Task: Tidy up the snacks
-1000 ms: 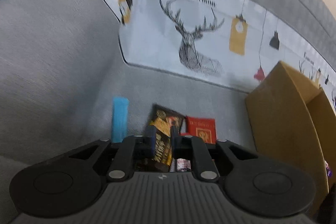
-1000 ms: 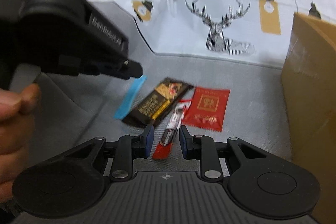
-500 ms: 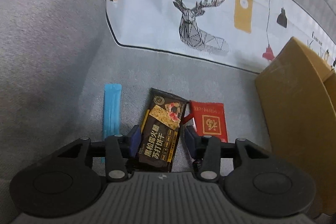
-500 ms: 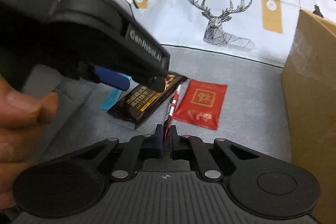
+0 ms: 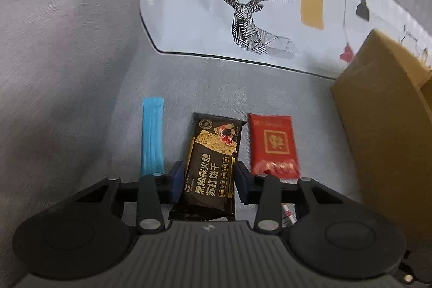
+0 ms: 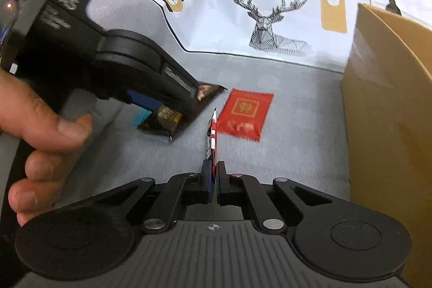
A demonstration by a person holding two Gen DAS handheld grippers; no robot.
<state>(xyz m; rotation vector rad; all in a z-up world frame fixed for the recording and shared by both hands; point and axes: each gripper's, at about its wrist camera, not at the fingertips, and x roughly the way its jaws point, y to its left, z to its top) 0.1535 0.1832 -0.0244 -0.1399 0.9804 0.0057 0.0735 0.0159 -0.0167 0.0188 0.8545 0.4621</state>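
While no snack visibly sits in the box [image 6: 388, 104], the right gripper [image 6: 213, 180] pinches a thin stick [image 6: 212, 136]; the left gripper's [image 5: 206, 180] jaws, just narrowing, straddle the cracker pack [image 5: 213, 163] without clear contact. Red packet [image 5: 272, 145] and blue stick [image 5: 152, 134] lie on a grey sofa [image 5: 67, 72] below a deer-print cover [image 5: 243, 7].
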